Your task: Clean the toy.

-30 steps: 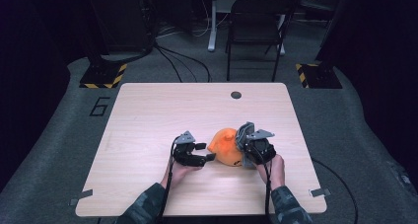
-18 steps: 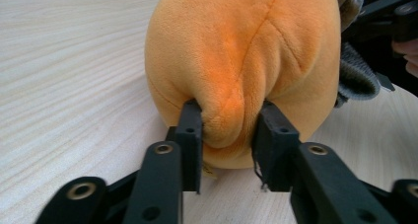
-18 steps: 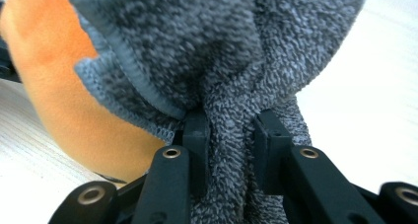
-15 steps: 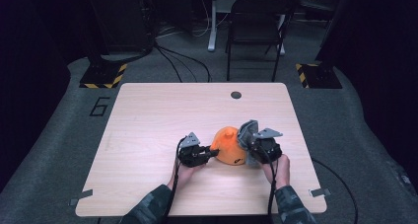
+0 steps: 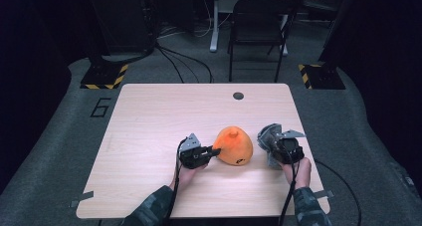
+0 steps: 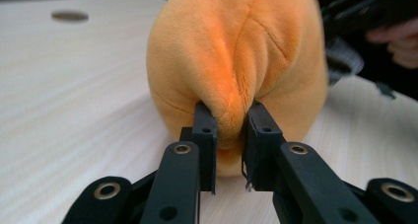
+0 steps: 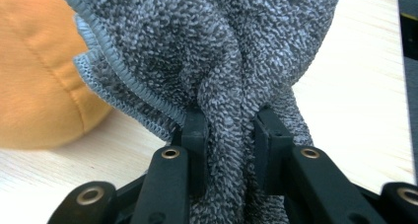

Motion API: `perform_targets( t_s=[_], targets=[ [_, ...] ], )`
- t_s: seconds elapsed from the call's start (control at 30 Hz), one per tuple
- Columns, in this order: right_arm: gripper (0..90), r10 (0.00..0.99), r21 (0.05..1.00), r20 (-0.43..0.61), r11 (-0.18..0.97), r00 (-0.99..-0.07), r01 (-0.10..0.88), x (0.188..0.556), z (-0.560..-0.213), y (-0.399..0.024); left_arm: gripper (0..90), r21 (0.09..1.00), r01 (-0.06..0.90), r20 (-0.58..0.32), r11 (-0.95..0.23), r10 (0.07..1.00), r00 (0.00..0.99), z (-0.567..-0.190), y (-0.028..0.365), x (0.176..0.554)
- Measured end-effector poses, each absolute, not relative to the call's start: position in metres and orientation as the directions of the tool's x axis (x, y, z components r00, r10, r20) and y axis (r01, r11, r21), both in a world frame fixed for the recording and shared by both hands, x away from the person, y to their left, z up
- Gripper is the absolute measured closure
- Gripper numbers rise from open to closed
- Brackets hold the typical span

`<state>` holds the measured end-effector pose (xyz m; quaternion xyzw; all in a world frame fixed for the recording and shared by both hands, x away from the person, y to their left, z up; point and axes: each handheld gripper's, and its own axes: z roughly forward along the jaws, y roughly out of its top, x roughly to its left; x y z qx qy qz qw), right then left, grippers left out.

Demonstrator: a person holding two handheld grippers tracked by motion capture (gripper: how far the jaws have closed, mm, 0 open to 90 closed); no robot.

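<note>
An orange plush toy [image 5: 234, 145] sits on the wooden table [image 5: 159, 111] near its front middle. My left gripper [image 5: 213, 152] has just been closing and now pinches a fold of the orange plush [image 6: 231, 61] on its left side. To the right, my right gripper [image 5: 271, 142] is shut on a grey terry cloth [image 5: 267, 135], which bunches up between its jaws. In the right gripper view the grey cloth [image 7: 217, 56] stands just right of the orange plush [image 7: 39, 81].
A round grommet hole [image 5: 238, 95] lies near the table's far edge. A black chair [image 5: 259, 27] and cables stand on the floor beyond the table. Hazard-striped floor plates [image 5: 104, 75] lie at the back left and right.
My left gripper moved in and closed on the plush's left side. My right gripper carried the grey cloth off the plush and away to the right.
</note>
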<state>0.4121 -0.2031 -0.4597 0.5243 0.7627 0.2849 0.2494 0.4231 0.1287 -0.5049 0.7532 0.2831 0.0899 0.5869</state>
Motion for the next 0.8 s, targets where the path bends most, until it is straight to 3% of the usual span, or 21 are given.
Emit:
perform_targets(
  t_s=[0.1,0.27,0.5,0.8],
  targets=[
    [70.8,0.946,0.704,-0.088,0.281,-0.312,0.652,0.412,-0.459,-0.206,79.0,0.957,0.238,-0.119,-0.165,0.525,0.842,-0.481,0.127,0.418],
    [70.8,0.956,0.706,-0.077,0.252,-0.282,0.662,0.41,-0.46,-0.216,78.9,0.965,0.211,-0.1,-0.157,0.523,0.846,-0.449,0.132,0.411],
    [70.8,0.962,0.718,-0.064,0.231,-0.267,0.657,0.409,-0.455,-0.223,78.6,0.958,0.141,0.017,-0.25,0.541,0.841,-0.405,0.132,0.395],
    [71.4,0.954,0.744,-0.045,0.231,-0.298,0.627,0.401,-0.434,-0.217,78.3,0.906,0.228,0.023,-0.356,0.58,0.814,-0.416,0.122,0.403]
  ],
)
